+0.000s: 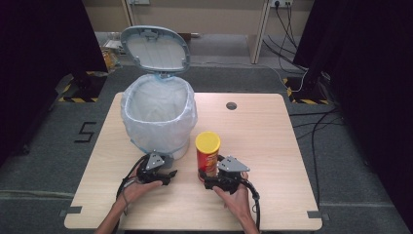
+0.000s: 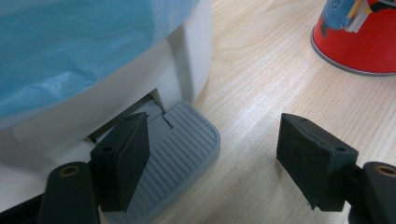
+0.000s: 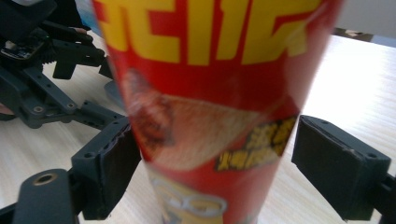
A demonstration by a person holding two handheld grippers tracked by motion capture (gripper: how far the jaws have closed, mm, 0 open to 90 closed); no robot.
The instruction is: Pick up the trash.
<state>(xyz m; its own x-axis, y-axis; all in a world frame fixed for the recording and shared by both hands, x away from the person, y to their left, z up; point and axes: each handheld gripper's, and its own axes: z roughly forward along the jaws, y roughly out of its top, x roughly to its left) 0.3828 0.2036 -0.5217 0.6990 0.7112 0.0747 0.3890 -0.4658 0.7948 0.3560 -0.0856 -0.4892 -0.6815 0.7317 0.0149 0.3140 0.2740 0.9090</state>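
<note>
Jaws spread on both grippers: the right gripper (image 3: 215, 163) straddles a red can (image 1: 208, 155) standing upright on the bench (image 1: 272, 141) beside the lined bin (image 1: 158, 114), while the left gripper (image 2: 212, 163) hangs over the bin's grey pedal (image 2: 182, 149). Likely light, rigid and smooth-walled, the can should take a mid-body pinch; too firm a squeeze could dent it.
</note>
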